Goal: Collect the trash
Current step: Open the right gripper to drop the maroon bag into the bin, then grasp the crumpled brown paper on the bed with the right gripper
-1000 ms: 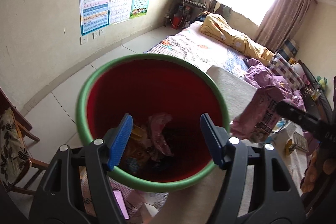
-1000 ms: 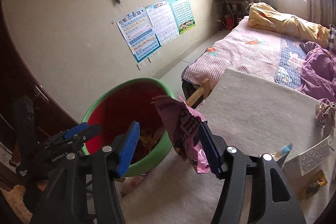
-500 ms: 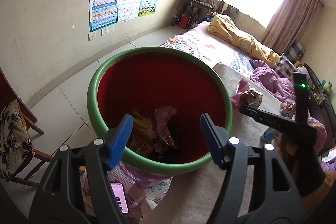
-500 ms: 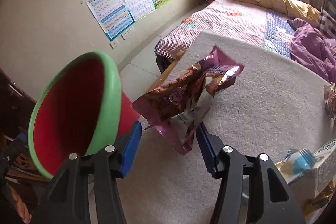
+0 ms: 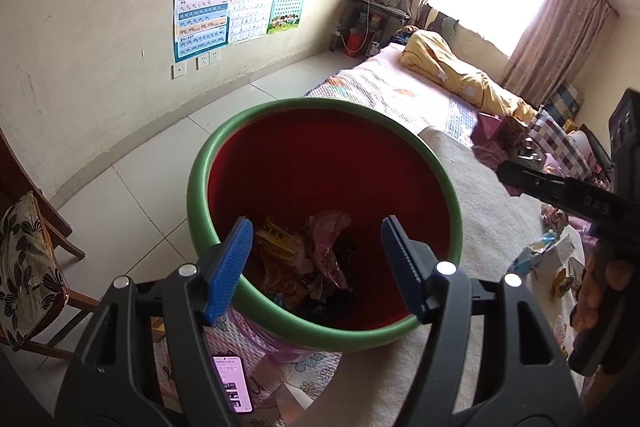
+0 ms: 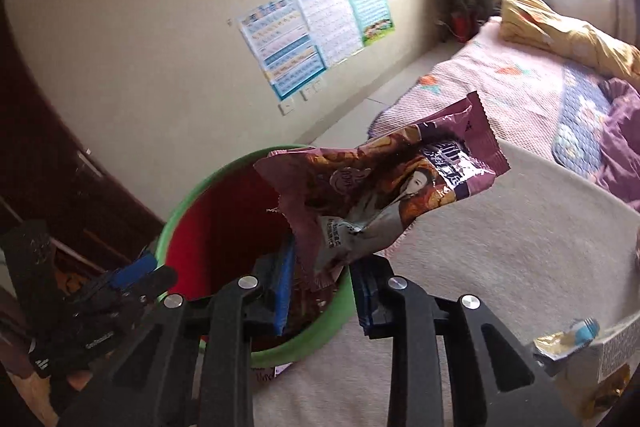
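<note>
One wrapper (image 6: 384, 187), long axis up-right, above bin (image 6: 176, 219).

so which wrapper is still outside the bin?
The purple snack wrapper, pinched in the right gripper above the green-rimmed bin; the yellow and pink wrappers lie inside.

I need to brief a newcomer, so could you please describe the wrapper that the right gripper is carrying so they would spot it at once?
Start at the red bin with the green rim beside the beige tabletop. Just above its rim, the right gripper pinches the snack wrapper. It is a crumpled mauve packet with zigzag ends and a printed face, the only trash held in the air.
</note>
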`<state>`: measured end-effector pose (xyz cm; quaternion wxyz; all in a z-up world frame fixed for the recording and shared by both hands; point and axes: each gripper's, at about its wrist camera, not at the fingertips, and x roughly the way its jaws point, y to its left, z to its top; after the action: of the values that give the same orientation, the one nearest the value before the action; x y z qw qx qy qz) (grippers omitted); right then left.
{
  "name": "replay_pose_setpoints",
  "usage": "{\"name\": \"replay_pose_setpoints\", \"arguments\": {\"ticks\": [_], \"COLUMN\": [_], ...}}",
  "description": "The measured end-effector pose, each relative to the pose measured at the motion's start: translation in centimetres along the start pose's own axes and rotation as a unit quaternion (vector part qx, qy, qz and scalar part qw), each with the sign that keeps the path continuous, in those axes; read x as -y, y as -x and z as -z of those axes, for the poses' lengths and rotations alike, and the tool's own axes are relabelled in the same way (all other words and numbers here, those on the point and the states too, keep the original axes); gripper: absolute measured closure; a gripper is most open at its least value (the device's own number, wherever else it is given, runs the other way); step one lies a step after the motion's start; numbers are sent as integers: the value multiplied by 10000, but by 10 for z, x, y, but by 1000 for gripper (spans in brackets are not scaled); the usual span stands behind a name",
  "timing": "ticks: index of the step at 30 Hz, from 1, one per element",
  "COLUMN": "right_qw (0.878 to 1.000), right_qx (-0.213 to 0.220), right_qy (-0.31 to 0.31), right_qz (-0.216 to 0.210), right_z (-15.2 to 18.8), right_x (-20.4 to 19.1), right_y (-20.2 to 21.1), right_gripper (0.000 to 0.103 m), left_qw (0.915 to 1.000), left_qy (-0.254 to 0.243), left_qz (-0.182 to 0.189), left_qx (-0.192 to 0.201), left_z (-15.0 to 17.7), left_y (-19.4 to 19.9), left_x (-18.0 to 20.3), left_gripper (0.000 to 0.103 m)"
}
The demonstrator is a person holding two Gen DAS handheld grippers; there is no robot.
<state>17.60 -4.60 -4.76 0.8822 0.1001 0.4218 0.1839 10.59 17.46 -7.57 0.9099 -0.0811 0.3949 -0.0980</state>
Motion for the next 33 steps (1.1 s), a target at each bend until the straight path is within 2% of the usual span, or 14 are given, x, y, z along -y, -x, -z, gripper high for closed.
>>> {"name": "replay_pose_setpoints", "arguments": {"ticks": [2, 4, 6, 9, 12, 15, 17, 18, 21, 22, 24, 27, 32, 33], "right_qw": [9981, 9927, 9886, 9884, 9920, 9960, 9936, 9913, 9732, 9626, 9471, 9357, 9433, 9446], "right_qx": [-314, -611, -663, -665, -451, -87, 144, 214, 437, 465, 461, 174, -394, -434], "right_qy": [509, 1038, 1351, 1367, 1170, 737, 382, 208, -360, -569, -938, -1350, -1704, -1710], "right_qz": [-149, -113, 17, -18, 108, 506, 1049, 1282, 2229, 2609, 3033, 3256, 2823, 2766], "right_z": [-1, 3, 9, 16, 21, 23, 24, 24, 25, 28, 33, 43, 47, 49], "right_x": [-26, -49, -65, -70, -57, -21, 21, 41, 117, 147, 193, 251, 303, 305], "right_y": [-14, -28, -35, -36, -22, 4, 29, 39, 75, 88, 103, 106, 67, 63], "right_gripper": [73, 69, 53, 51, 51, 51, 50, 47, 41, 41, 39, 36, 35, 38], "left_qw": [10000, 9999, 9998, 9998, 9999, 10000, 9999, 9998, 9988, 9983, 9966, 9925, 9838, 9819], "left_qy": [53, 85, 121, 138, 91, -18, -113, -166, -371, -439, -602, -892, -1232, -1323], "left_qz": [-13, -48, -89, -114, -64, 26, 106, 149, 316, 377, 530, 764, 1128, 1173], "left_qx": [52, 80, 100, 104, 86, 62, 25, 4, -82, -113, -185, -350, -644, -679], "left_z": [-4, -5, -7, -8, -10, -10, -9, -8, -5, -4, 1, 9, 29, 33], "left_y": [1, 2, 3, 3, 1, -1, -4, -5, -9, -11, -15, -22, -35, -37], "left_x": [-5, -12, -17, -21, -17, -5, 7, 14, 40, 49, 71, 108, 166, 176], "left_gripper": [39, 39, 39, 39, 39, 39, 39, 39, 39, 39, 39, 37, 36, 36]}}
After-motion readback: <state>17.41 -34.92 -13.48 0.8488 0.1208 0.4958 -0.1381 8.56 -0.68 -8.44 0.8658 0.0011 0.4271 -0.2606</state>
